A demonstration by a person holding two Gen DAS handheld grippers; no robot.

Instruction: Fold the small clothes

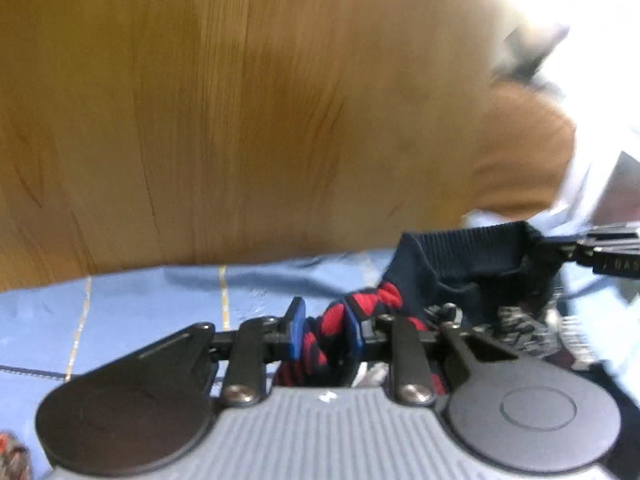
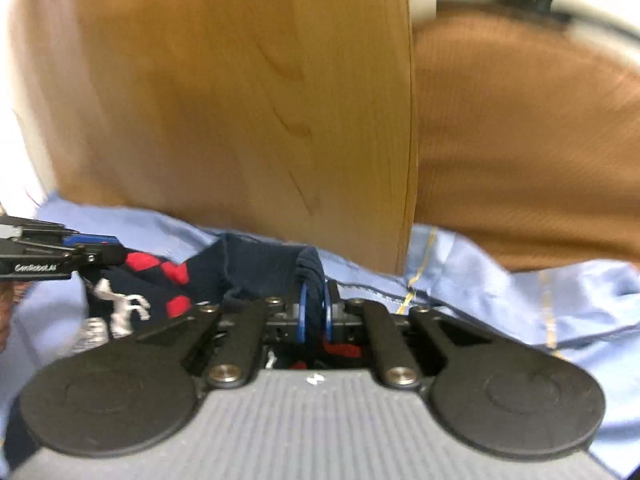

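Note:
A small navy garment with a red check pattern and white print hangs stretched between both grippers. My left gripper (image 1: 325,330) is shut on its red-and-navy patterned edge (image 1: 360,304). My right gripper (image 2: 314,312) is shut on its ribbed navy band (image 2: 276,268). In the left wrist view the right gripper (image 1: 600,248) holds the band (image 1: 472,240) at the far right. In the right wrist view the left gripper (image 2: 96,250) pinches the checked part (image 2: 160,268) at the far left. The garment is lifted just above a light blue cloth (image 1: 160,296).
The light blue cloth (image 2: 500,292) with yellow stitching covers the near surface. A wooden tabletop (image 1: 240,100) lies beyond, its edge (image 2: 408,120) showing in the right wrist view. A brown fabric mass (image 2: 520,140) lies to the right. A speckled item (image 1: 12,452) sits bottom left.

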